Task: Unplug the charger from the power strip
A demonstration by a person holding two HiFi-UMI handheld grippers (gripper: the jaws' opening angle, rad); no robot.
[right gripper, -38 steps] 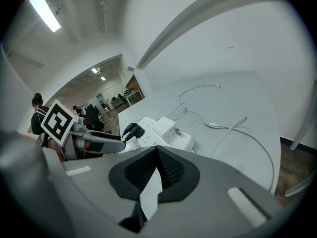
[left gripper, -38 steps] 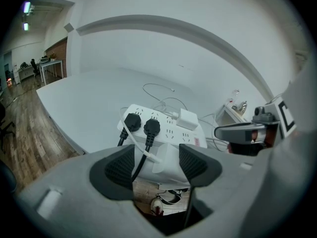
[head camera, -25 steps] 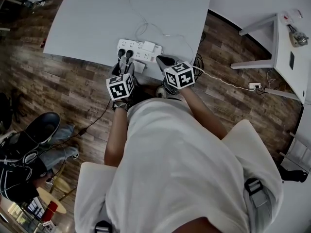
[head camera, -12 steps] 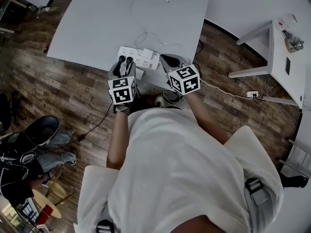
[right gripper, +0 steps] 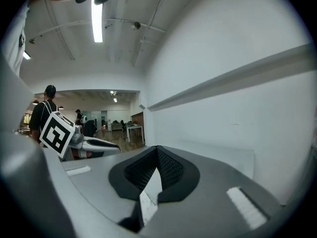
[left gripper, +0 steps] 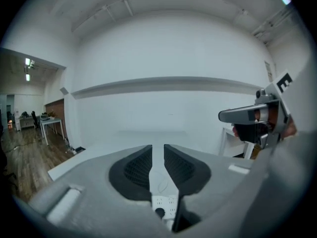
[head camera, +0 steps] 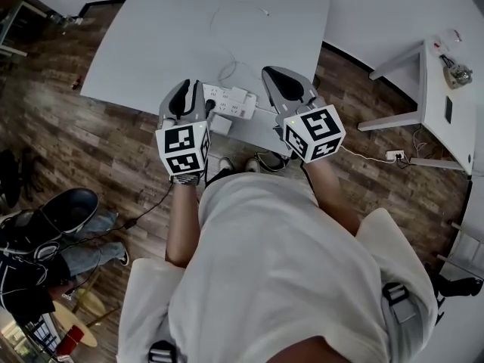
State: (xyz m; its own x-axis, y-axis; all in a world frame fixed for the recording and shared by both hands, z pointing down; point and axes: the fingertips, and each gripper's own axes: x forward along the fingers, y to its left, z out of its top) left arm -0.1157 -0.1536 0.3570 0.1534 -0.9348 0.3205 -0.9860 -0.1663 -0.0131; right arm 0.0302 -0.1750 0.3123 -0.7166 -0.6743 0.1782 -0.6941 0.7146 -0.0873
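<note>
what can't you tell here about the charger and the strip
Head view: charger, white on the white strip, too small to tell if plugged in.
Head view: strip's left end partly hidden behind the left gripper; its fingers have just been closing, nothing between them.
Gripper views: only a sliver of strip shows past the fingers; charger out of view.

The right gripper is showing a grey shell with black cross-hatched pads; its cube is carrying black squares on white. Just off its left jaw the power strip is showing white, bearing a white charger and, at the end farthest from the gripper, a black plug. Ahead of the tips the table is lying pale grey, with a thin white cable looping across. Beneath the gripper the floor is showing brown wood grain; behind it the shirt is showing white.
</note>
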